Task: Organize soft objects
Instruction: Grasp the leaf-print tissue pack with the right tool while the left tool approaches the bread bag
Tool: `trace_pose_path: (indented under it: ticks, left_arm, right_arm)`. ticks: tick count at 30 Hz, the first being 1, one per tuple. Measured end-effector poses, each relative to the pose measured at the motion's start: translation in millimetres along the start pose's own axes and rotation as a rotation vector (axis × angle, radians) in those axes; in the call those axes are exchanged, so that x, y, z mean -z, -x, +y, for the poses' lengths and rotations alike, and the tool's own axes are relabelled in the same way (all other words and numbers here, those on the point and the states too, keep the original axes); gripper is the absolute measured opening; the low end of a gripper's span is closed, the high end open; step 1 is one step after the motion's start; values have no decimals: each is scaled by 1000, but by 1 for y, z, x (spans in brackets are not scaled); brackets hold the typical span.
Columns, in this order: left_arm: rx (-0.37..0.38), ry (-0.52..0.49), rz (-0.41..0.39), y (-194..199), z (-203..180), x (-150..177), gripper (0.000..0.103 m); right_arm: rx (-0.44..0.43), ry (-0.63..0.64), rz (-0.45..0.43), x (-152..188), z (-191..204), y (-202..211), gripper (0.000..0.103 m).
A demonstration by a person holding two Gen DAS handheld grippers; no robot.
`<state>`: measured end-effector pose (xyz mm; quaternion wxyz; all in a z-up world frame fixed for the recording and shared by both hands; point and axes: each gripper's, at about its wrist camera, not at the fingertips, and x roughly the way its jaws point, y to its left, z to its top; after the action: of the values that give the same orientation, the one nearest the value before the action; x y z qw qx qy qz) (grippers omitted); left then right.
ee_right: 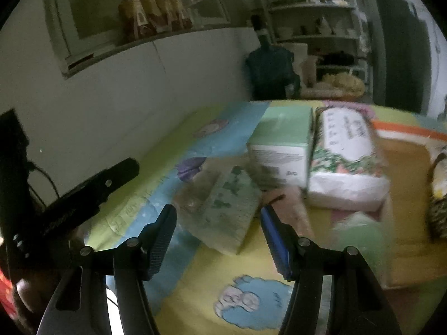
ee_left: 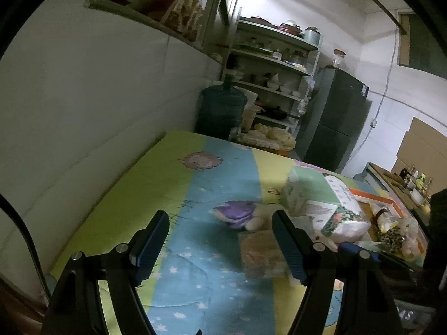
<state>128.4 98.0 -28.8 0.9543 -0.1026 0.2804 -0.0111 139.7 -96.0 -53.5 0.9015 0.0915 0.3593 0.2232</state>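
Note:
A colourful cartoon-print table cover (ee_left: 218, 265) carries several soft packs. A green-topped tissue pack (ee_right: 282, 142) and a floral-print white tissue pack (ee_right: 346, 164) sit side by side at the back right. A flat green-patterned pack (ee_right: 226, 215) lies just ahead of my right gripper (ee_right: 218, 215), which is open and empty. A brownish flat pack (ee_left: 262, 251) lies by my left gripper (ee_left: 220, 220), also open and empty. A purple and white plush toy (ee_left: 240, 213) lies beyond the left fingers.
A white wall borders the table on the left. Behind the table stand a blue water jug (ee_left: 220, 109), a shelf rack of dishes (ee_left: 273, 64) and a dark fridge (ee_left: 335, 120). An orange-edged cardboard box (ee_right: 408, 184) and a basket of items (ee_left: 396, 229) crowd the right side.

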Motion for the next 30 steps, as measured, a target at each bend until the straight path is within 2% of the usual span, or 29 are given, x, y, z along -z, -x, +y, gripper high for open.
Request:
trace_pose_path:
  ticks: [10,19,20,21,22,30]
  left_arm:
    - [25,-4,13,-6,14,4,76]
    - [51,-2,31,-15,15,7,76]
    - [54,-1,34,-16,15,8,76]
    - [56,-1,36,-16,16,9,76]
    - [59,-1,39,-17,16,9,76]
    - [94,-27,65,-24,4,14,76]
  right_arm:
    - [32,-78,44,-2,-1,-32,64]
    - [32,-119,77,-2,-7,-44,64]
    - [32,-118,76,-2,-7,-44,62]
    - [29,-117,76,-2,-7,-44,51]
    - [27,-117,78,-2,-8,-43,45]
    - [18,-87,32,-3,-5,-22,34]
